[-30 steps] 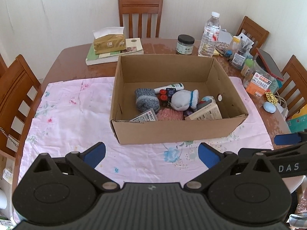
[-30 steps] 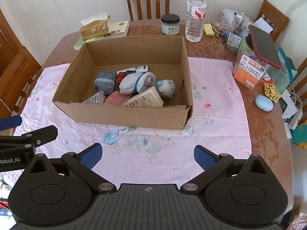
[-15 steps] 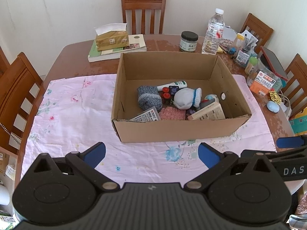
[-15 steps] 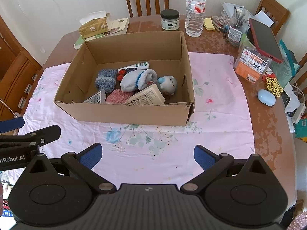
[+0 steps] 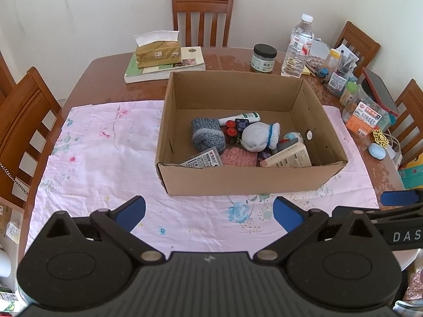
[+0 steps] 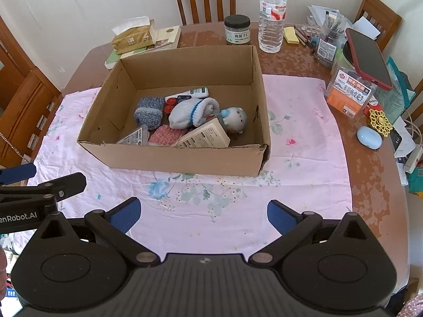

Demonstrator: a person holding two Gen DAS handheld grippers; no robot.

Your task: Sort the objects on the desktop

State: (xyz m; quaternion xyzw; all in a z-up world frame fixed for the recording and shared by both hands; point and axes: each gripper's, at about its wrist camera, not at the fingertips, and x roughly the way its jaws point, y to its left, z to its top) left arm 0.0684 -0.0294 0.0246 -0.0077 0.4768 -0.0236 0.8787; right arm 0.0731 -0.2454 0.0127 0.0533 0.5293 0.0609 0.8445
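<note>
Left gripper (image 5: 208,212): jaws spread wide, nothing between the blue pads, poised above the near edge of the pink floral cloth (image 5: 105,158). Right gripper (image 6: 203,215): likewise wide open and empty, over the same near edge, just beside the left one.

Past both, cardboard box (image 5: 251,177) at the middle of the cloth, open-topped. Inside, crowded toward the near wall: grey knitted roll (image 5: 207,134), white sock bundle (image 5: 260,136), pink knitted piece (image 5: 239,157), tan carton (image 5: 286,157), small labelled packet (image 5: 203,159), white tube (image 5: 242,117) toward the far wall, grey plush toy (image 6: 235,119) by the right wall.

Along the far edge of the tabletop (image 5: 105,79): tissue box (image 5: 158,52) on books, dark-lidded jar (image 5: 263,58), water bottle (image 5: 297,47). Right edge cluttered: orange container (image 6: 349,92), red phone (image 6: 367,58), pale blue case (image 6: 369,137).
</note>
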